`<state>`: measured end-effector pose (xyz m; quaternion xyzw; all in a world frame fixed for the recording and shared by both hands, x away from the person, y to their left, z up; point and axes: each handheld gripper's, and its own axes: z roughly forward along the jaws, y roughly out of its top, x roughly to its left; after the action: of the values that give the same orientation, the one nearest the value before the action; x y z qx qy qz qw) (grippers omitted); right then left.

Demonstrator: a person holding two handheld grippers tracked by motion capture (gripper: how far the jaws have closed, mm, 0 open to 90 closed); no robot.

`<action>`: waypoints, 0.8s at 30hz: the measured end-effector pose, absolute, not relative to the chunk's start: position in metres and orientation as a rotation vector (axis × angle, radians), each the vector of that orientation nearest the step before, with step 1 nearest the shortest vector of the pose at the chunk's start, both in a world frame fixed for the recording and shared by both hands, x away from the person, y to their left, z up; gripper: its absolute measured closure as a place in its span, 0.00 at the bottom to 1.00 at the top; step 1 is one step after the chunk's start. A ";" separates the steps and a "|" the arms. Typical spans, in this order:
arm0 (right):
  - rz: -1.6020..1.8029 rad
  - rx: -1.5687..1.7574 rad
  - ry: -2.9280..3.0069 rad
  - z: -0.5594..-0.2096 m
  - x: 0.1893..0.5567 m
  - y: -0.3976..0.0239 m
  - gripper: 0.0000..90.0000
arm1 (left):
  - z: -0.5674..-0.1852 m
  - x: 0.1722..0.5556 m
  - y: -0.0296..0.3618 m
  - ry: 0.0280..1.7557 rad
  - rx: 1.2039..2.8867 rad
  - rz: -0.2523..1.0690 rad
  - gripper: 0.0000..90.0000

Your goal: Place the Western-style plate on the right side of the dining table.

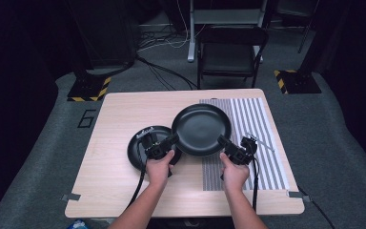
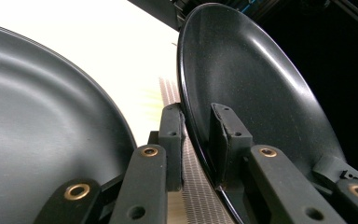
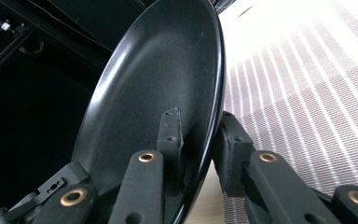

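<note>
A large black plate (image 1: 201,128) hangs tilted above the wooden table (image 1: 124,109), held at its near rim from both sides. My left gripper (image 1: 173,139) is shut on the plate's left rim (image 2: 200,144), one pad on each face. My right gripper (image 1: 221,140) is shut on the right rim (image 3: 209,140) in the same way. The plate's hollow face (image 3: 158,79) shows in the right gripper view. A second black plate (image 1: 140,150) lies flat on the table under my left hand and shows large in the left gripper view (image 2: 37,140).
A grey-and-white striped mat (image 1: 255,124) covers the table's right part, partly under the held plate. A thin pale utensil-like thing (image 1: 263,142) lies on it beside my right gripper. A dark chair (image 1: 231,50) stands beyond the far edge, with cables on the floor.
</note>
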<state>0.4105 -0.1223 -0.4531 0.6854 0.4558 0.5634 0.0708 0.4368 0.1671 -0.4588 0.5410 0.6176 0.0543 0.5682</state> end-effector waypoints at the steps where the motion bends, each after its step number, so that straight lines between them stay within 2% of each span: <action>1: 1.692 2.057 1.370 -0.453 0.410 -0.124 0.82 | -0.459 0.437 0.164 1.450 1.270 0.123 0.84; 24: 1.658 2.071 1.266 -0.459 0.392 -0.163 0.82 | -0.464 0.443 0.123 1.401 1.332 0.071 0.84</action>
<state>0.3919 -0.1628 -0.4592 0.7010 0.4285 0.5611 0.1009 0.4435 0.1225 -0.4641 0.5668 0.5964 0.0303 0.5675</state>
